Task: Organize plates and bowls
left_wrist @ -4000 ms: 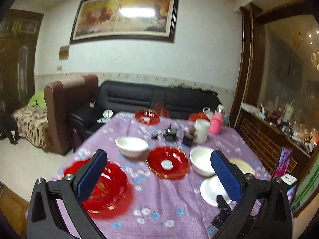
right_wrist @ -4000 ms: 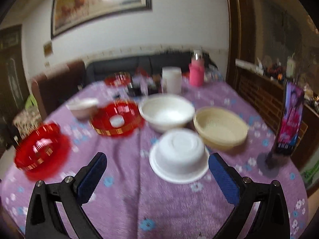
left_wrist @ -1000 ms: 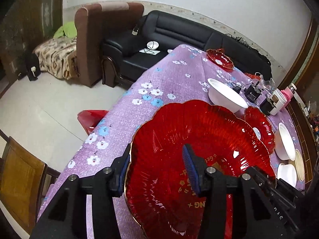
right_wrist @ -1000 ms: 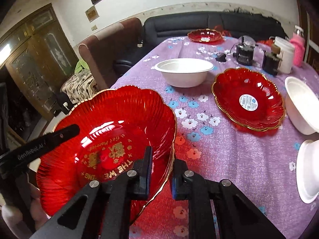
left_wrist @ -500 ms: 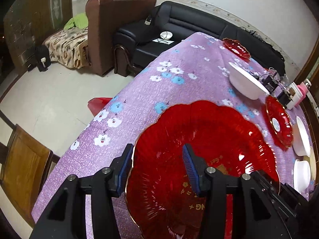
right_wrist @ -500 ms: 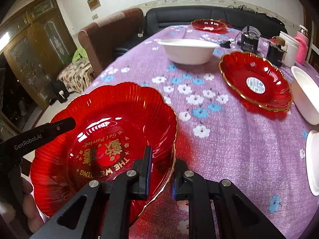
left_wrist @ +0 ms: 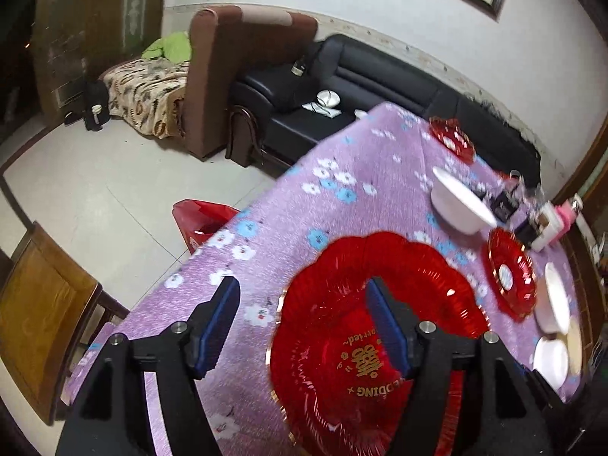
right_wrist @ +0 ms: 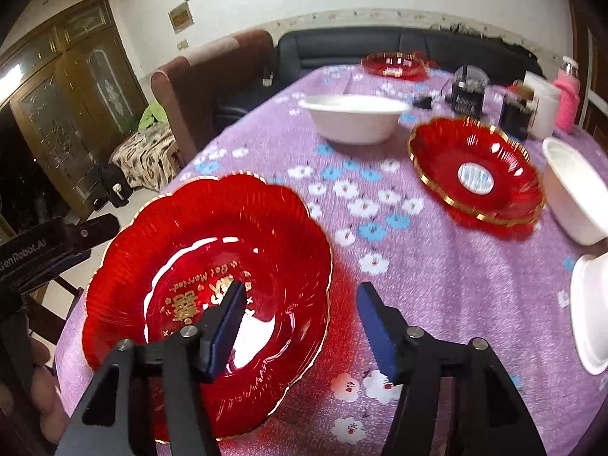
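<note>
A large scalloped red plate (right_wrist: 212,250) with gold lettering lies on the purple flowered tablecloth (right_wrist: 418,266) near the table's front left corner. My right gripper (right_wrist: 300,328) straddles the plate's right rim. Its jaws are opening and the blue pads stand clear of the rim. My left gripper (left_wrist: 300,326) straddles the left rim of the same plate (left_wrist: 380,342). Its jaws are also opening, with neither pad pressing. A smaller red plate (right_wrist: 475,174) and a white bowl (right_wrist: 353,117) sit further back.
Another white bowl (right_wrist: 573,193) and an upturned white bowl (right_wrist: 592,311) are at the right edge. A third red plate (right_wrist: 395,62), a white cup (right_wrist: 543,110) and a pink bottle (right_wrist: 566,91) stand at the far end. A wooden chair (left_wrist: 38,304) and a red bag (left_wrist: 201,220) are beside the table.
Both grippers were shut on opposite rims of the large red plate. Their jaws have now spread and let go of it, and the left gripper has shifted sideways.
</note>
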`<action>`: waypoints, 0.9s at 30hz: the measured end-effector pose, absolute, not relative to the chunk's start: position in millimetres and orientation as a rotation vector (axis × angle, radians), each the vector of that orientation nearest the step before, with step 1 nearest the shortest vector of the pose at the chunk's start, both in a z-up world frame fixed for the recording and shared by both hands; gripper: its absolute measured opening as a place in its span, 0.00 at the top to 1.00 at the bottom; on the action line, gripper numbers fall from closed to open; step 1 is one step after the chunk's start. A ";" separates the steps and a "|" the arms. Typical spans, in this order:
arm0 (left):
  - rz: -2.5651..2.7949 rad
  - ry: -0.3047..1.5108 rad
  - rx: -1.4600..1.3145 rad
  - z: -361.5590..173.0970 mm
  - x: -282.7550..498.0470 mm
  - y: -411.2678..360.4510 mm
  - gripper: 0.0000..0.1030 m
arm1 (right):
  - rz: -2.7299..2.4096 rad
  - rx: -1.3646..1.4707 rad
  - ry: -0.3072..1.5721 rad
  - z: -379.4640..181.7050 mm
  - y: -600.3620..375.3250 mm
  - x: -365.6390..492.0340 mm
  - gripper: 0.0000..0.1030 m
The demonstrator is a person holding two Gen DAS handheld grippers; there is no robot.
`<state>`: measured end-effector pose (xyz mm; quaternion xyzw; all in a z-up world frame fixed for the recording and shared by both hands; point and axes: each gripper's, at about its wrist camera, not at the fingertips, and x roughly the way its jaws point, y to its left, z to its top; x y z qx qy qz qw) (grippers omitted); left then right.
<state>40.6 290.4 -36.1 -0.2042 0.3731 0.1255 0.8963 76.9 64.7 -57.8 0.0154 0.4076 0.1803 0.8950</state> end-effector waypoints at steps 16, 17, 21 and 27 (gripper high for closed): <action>0.360 0.321 -0.282 58.5 -51.8 226.0 0.00 | 0.301 0.038 0.635 -9.0 14.6 20.9 0.35; 0.355 0.304 -0.268 62.3 -54.9 219.7 0.00 | 0.290 0.034 0.609 -4.8 9.2 14.6 0.30; 0.290 0.293 -0.205 73.1 -56.2 184.1 0.00 | 0.211 0.019 0.510 8.3 -13.8 -7.3 0.13; 0.184 0.377 -0.173 67.4 -40.0 139.6 0.00 | 0.136 0.057 0.447 10.2 -57.1 -15.9 0.12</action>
